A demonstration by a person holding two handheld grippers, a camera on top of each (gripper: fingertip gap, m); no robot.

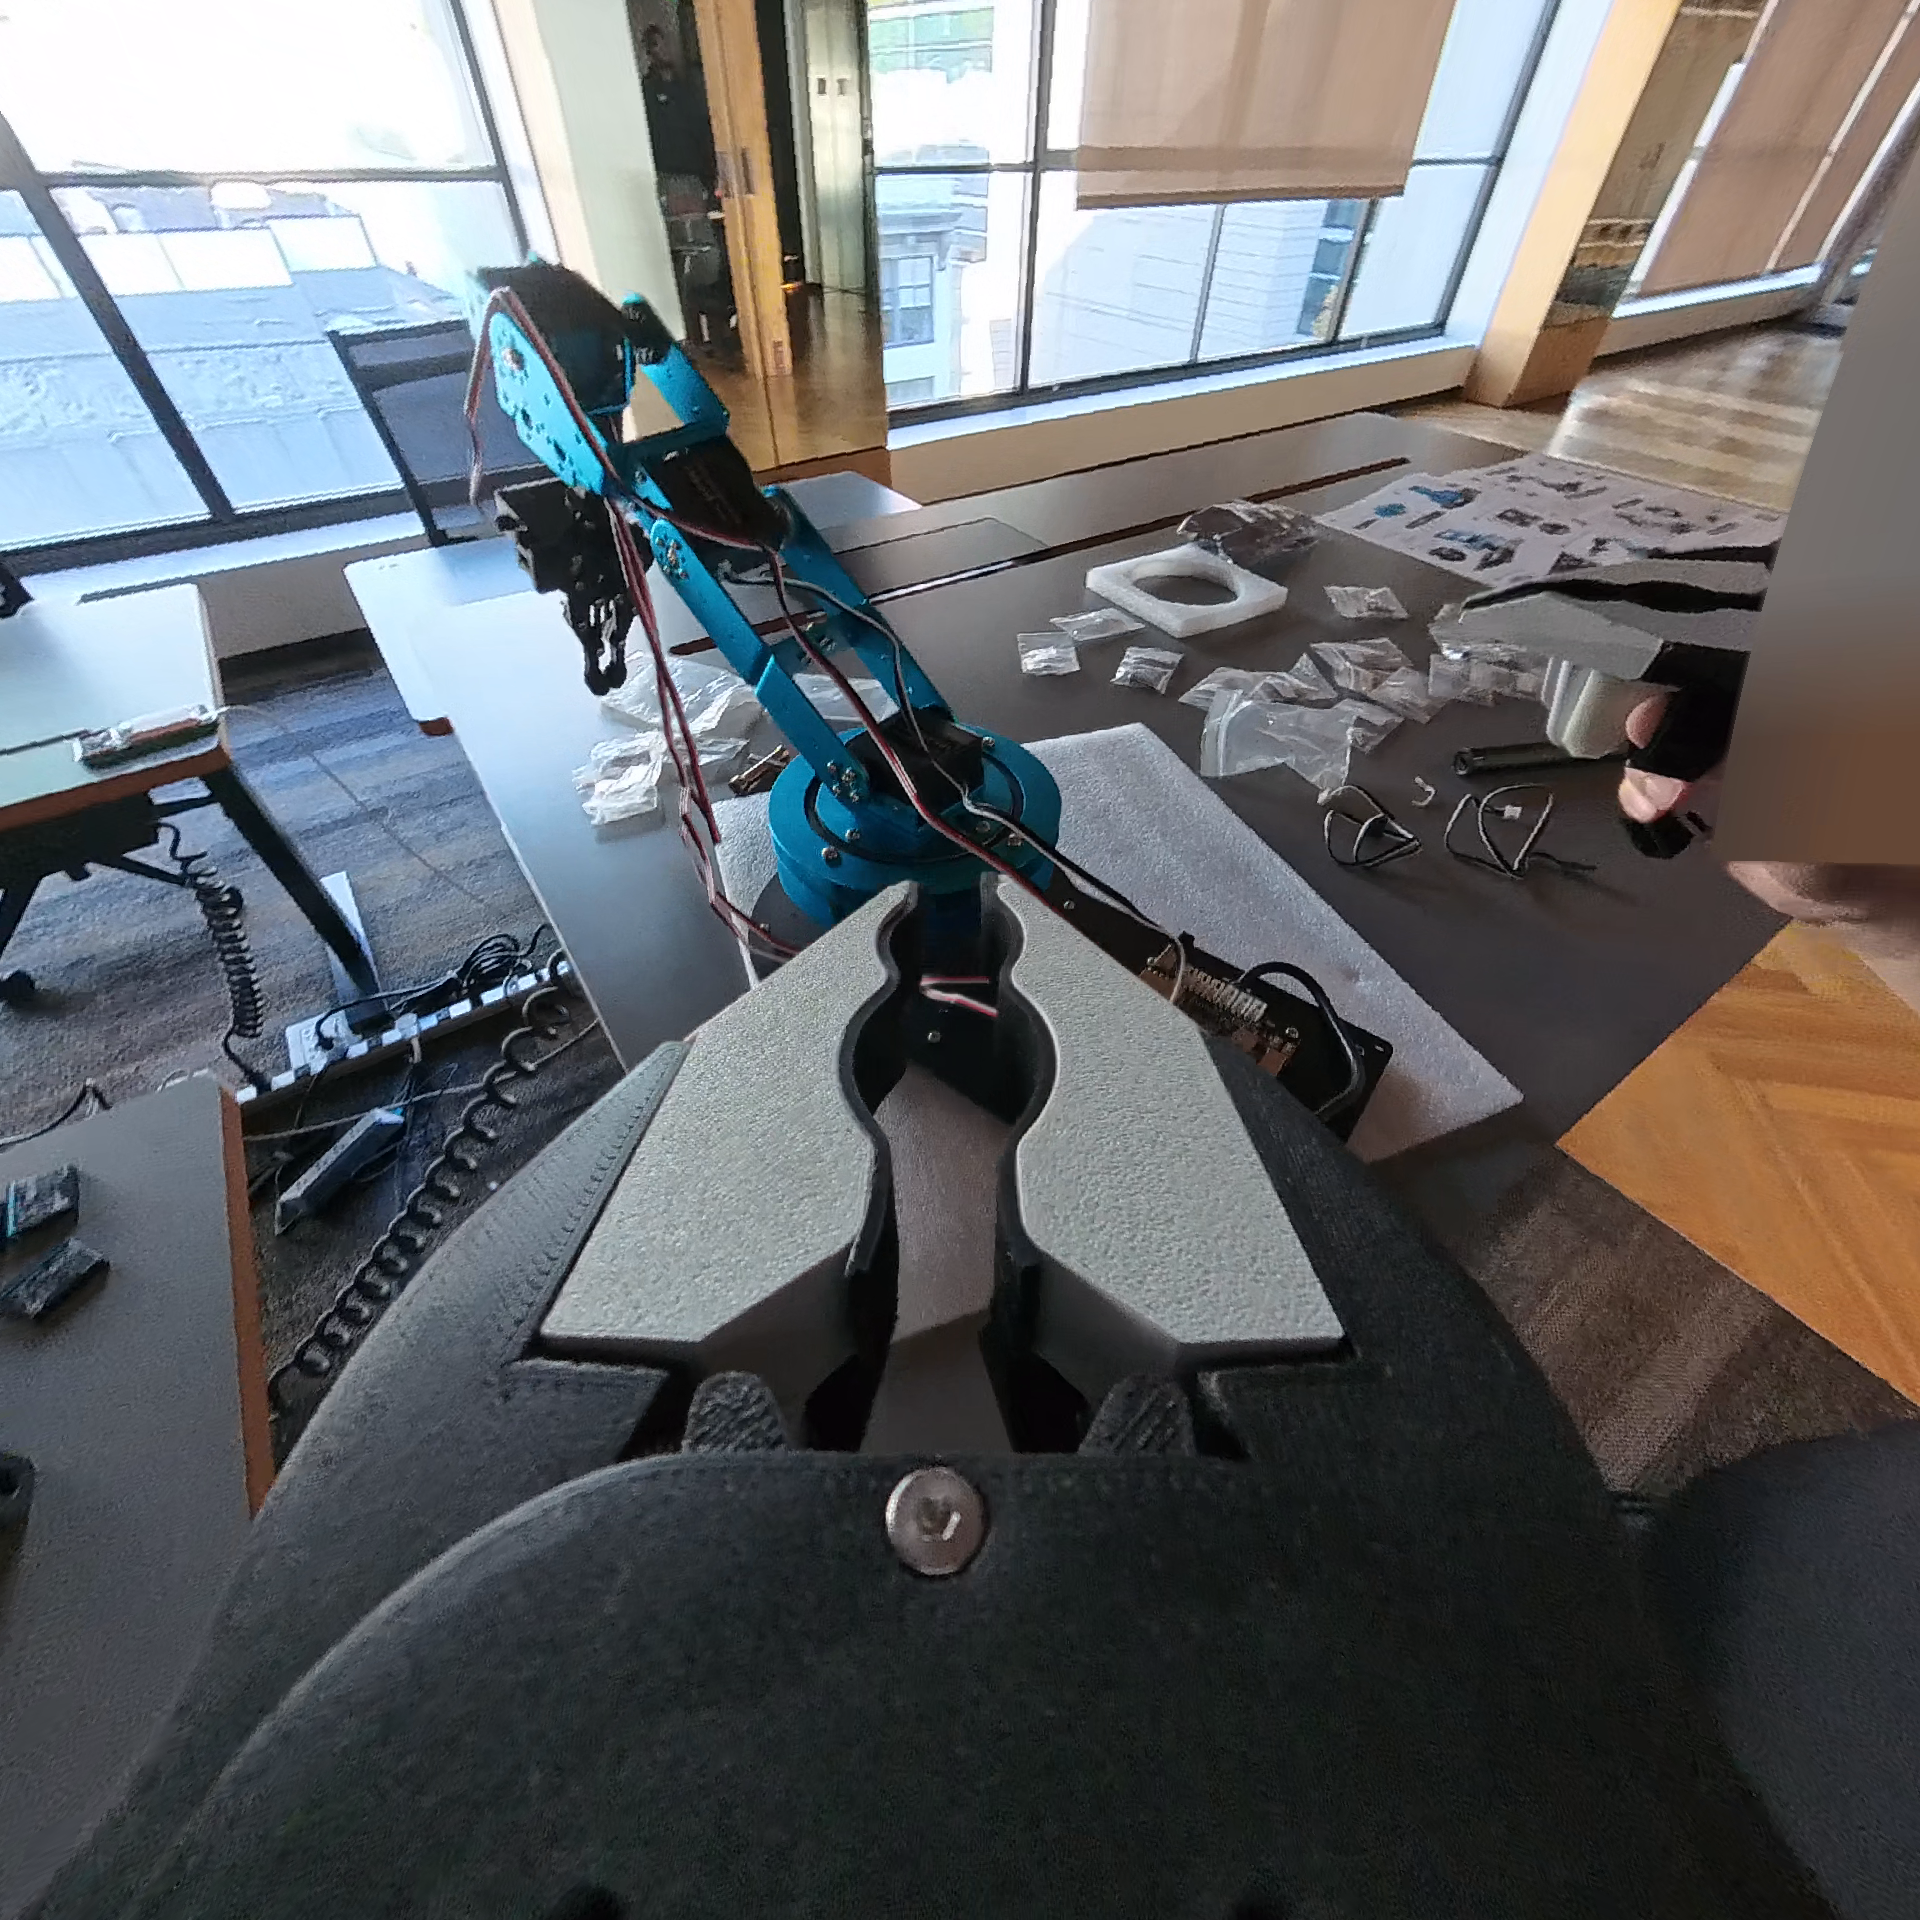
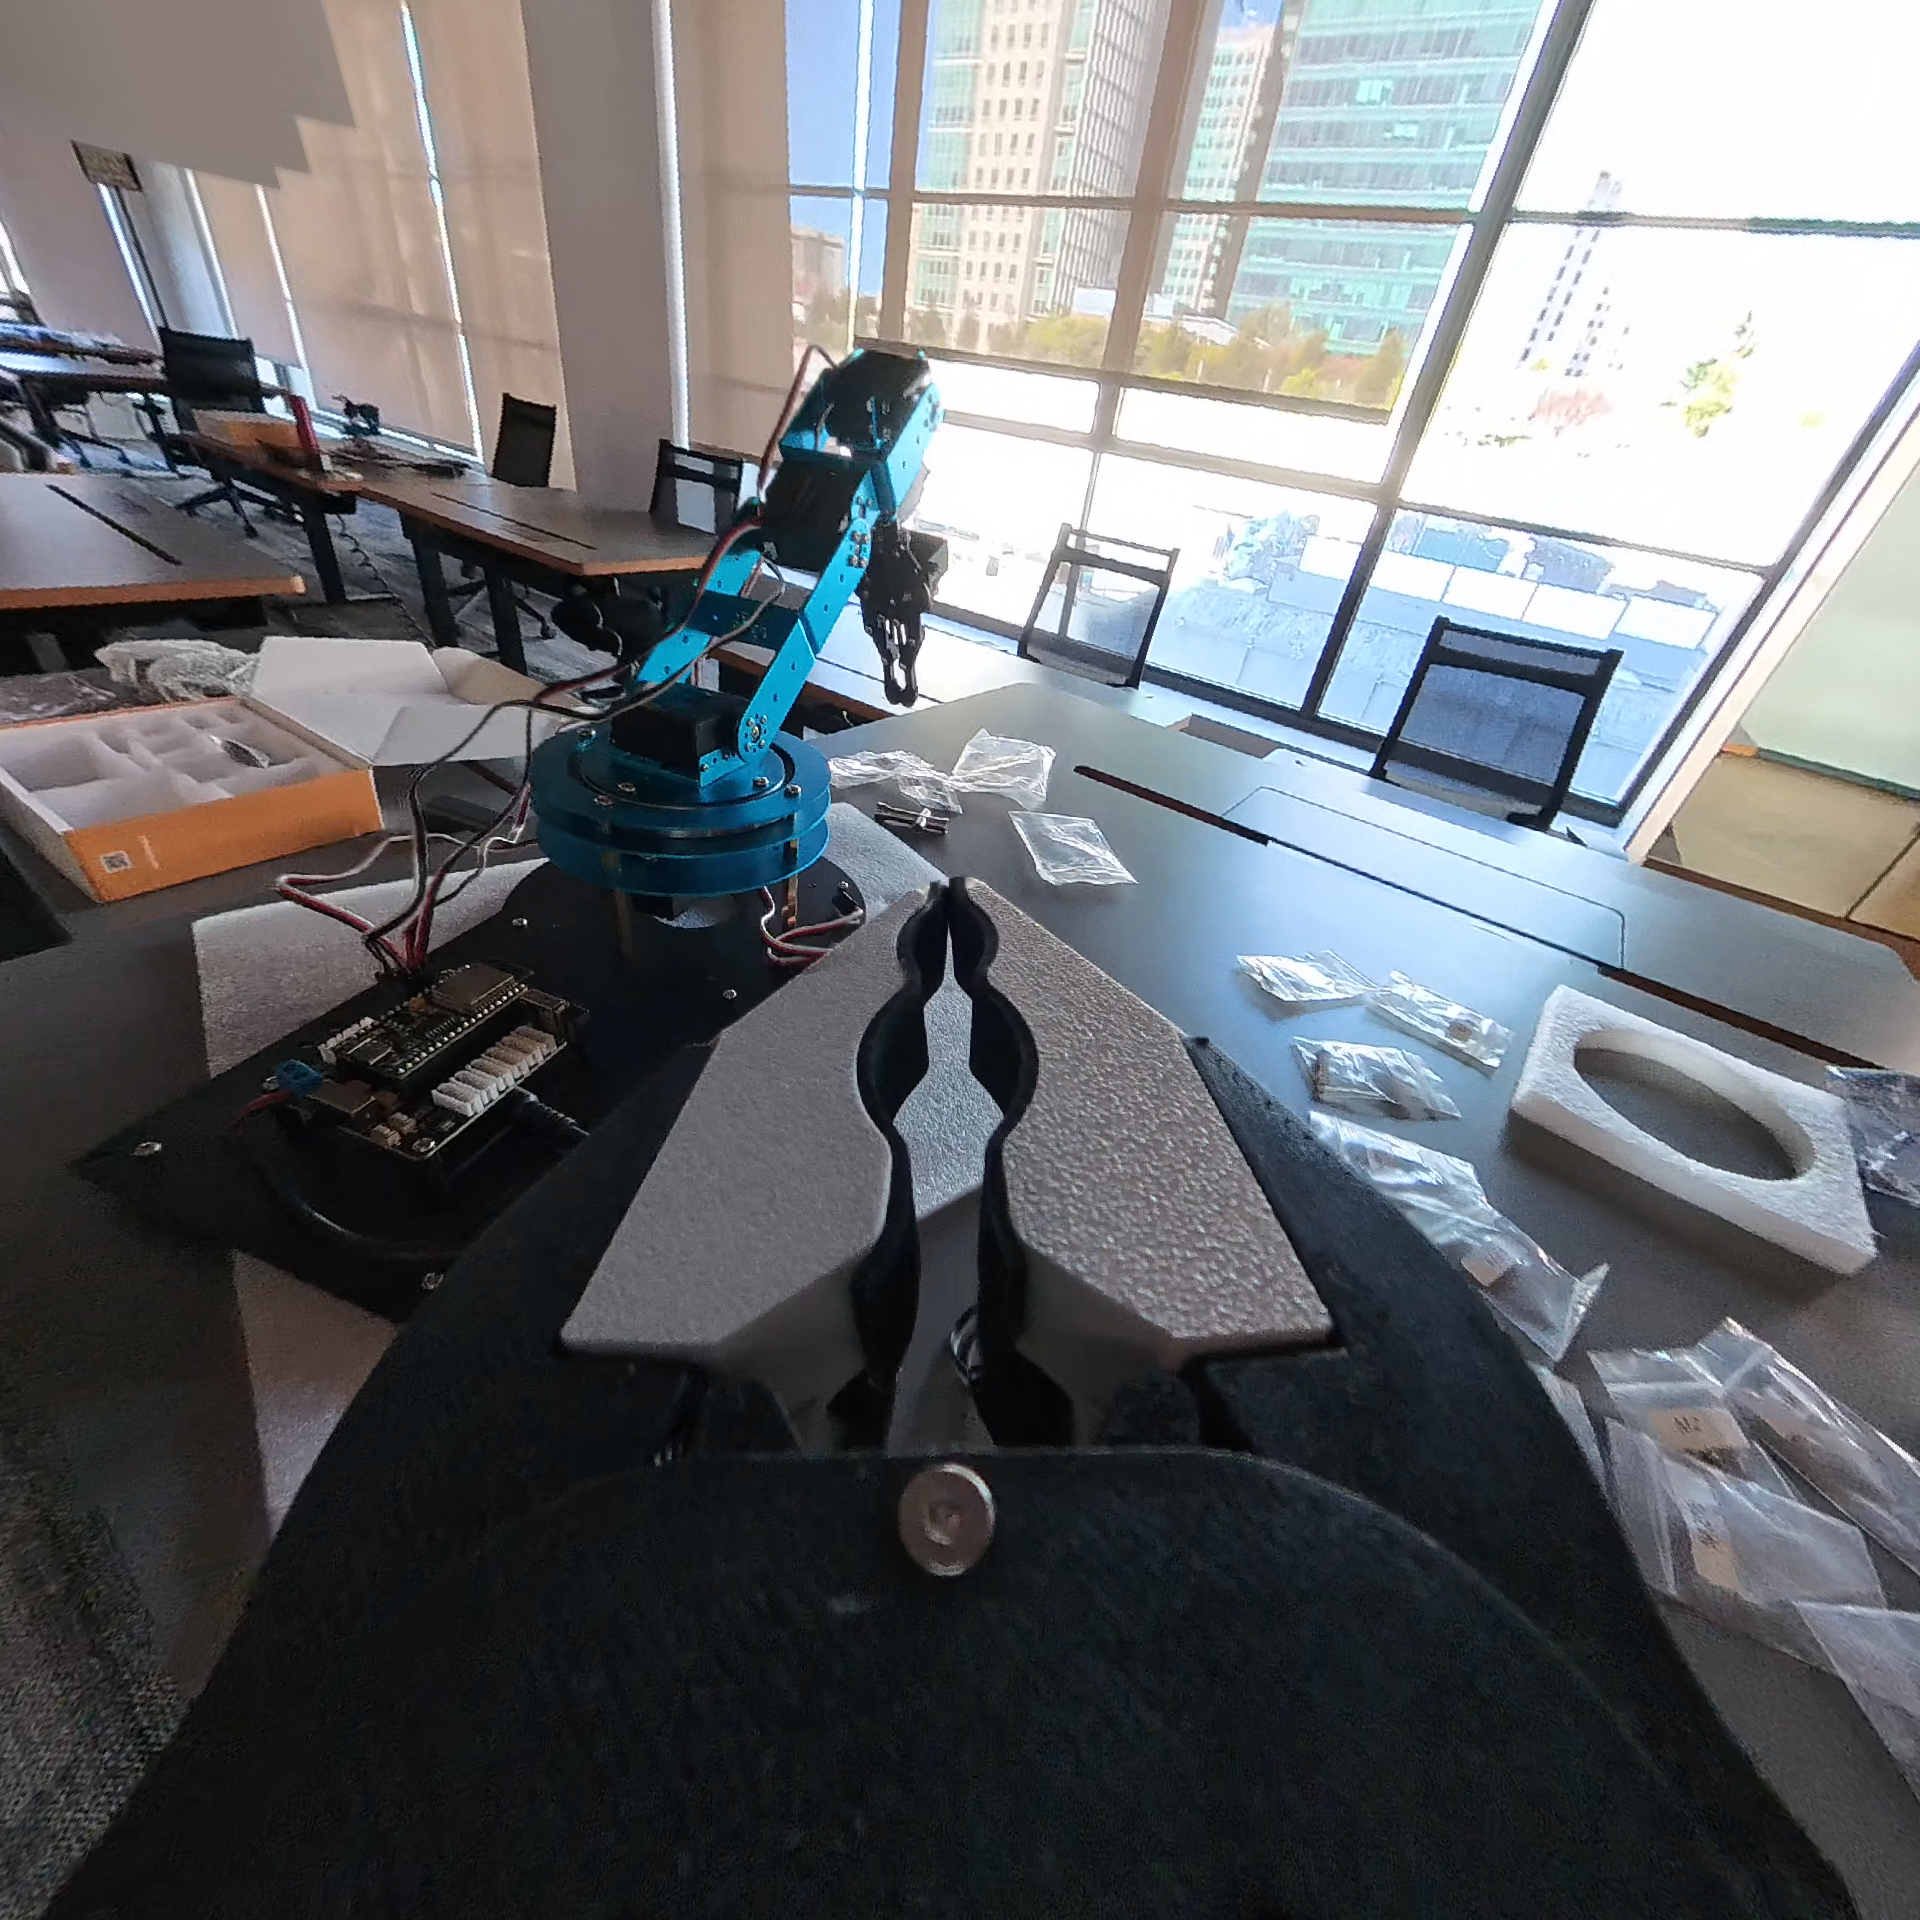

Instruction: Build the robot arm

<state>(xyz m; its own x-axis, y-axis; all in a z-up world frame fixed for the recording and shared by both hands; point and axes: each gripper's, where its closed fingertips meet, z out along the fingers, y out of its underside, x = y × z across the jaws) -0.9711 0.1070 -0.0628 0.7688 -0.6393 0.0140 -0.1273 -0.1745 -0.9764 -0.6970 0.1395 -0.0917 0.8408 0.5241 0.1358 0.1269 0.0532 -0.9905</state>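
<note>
A small blue robot arm (image 1: 727, 582) stands on a round blue base (image 1: 914, 821), mounted on a black plate on a grey foam pad (image 1: 1195, 831). My left gripper (image 1: 953, 899) is narrowly open and empty, its tips in line with the base's underside; whether they touch it I cannot tell. A red-white-black wire (image 1: 951, 987) shows between the fingers. My right gripper (image 2: 951, 896) is shut and empty, just right of the blue base (image 2: 681, 821). It also shows in the left wrist view (image 1: 1558, 634), held by a gloved hand. A controller board (image 2: 436, 1060) sits on the plate.
Several small clear bags of parts (image 2: 1371, 1075) and a white foam frame (image 2: 1683, 1216) lie on the dark table (image 2: 1351, 883). An open orange box with a foam insert (image 2: 177, 790) stands on the left. Black cable loops (image 1: 1496, 821) lie on the table. Chairs and windows stand behind. Across from one pair of fingers to the other is roughly 30 cm. Left tips and right tips are each some 20 cm from the blue base (image 2: 681, 821).
</note>
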